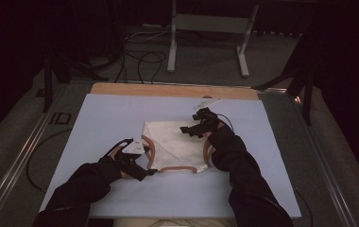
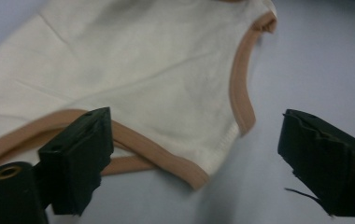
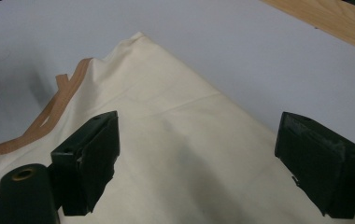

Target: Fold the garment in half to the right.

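Both hand-held grippers gape over cream garment

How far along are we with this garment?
Partly done: the cream garment lies on the blue mat with one fold creased across it. In hand: left gripper open over the tan-trimmed corner, right gripper open above the cloth. Gripping and further folding remain.

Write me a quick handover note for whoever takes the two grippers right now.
Left gripper: open, jaws either side of the tan-trimmed corner of the cream garment, not pinching it.
Right gripper: open, over the plain cloth on the garment's far right side.
Garment lies mostly flat on the pale blue board, creased along one fold.
Done: nothing gripped.
Left: grip the cloth and, probably, fold it.
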`<action>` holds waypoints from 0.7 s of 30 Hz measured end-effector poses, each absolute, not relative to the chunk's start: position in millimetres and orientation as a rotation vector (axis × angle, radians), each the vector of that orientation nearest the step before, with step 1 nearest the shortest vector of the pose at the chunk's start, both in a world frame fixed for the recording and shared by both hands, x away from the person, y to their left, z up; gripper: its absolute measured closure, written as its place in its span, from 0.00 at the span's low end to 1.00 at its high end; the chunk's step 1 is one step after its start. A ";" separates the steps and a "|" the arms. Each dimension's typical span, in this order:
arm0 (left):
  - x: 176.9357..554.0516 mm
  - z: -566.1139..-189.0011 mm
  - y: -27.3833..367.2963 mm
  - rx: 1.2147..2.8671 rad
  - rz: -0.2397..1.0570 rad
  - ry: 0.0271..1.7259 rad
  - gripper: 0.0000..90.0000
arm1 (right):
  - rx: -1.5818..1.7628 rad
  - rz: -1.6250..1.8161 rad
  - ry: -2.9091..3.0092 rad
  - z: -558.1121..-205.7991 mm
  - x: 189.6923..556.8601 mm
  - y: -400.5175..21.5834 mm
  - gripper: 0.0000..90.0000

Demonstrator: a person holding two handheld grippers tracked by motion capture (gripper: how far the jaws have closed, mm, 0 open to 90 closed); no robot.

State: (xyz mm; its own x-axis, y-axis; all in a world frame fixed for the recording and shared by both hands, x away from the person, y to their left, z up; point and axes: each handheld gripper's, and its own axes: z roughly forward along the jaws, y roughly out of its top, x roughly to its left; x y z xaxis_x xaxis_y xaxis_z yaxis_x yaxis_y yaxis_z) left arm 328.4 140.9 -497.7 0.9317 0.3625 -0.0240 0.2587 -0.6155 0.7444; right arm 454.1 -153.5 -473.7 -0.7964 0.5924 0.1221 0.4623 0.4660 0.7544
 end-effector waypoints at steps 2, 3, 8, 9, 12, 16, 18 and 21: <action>326.3 -501.5 139.8 2.273 0.153 0.420 0.17 | 0.920 1.235 2.559 -474.5 454.6 -149.6 0.16; 325.4 -503.2 139.1 2.285 0.148 0.403 0.17 | 0.922 1.239 2.564 -474.8 454.6 -147.5 0.16; 321.4 -510.3 134.1 2.328 0.168 0.354 0.23 | 0.900 1.223 2.588 -476.8 455.1 -137.6 0.16; 321.4 -510.3 134.1 2.328 0.168 0.354 0.26 | 0.900 1.227 2.592 -477.2 455.2 -134.9 0.16; 321.2 -511.8 133.3 2.351 0.172 0.321 0.33 | 0.883 1.225 2.604 -477.5 455.5 -127.6 0.16; 321.1 -513.5 133.6 2.368 0.181 0.301 0.41 | 0.868 1.226 2.617 -477.4 455.9 -118.2 0.16; 321.6 -515.3 133.4 2.377 0.179 0.289 0.45 | 0.862 1.224 2.625 -477.6 456.2 -113.6 0.16; 322.1 -517.8 133.2 2.385 0.180 0.263 0.48 | 0.848 1.219 2.637 -478.7 456.7 -106.7 0.16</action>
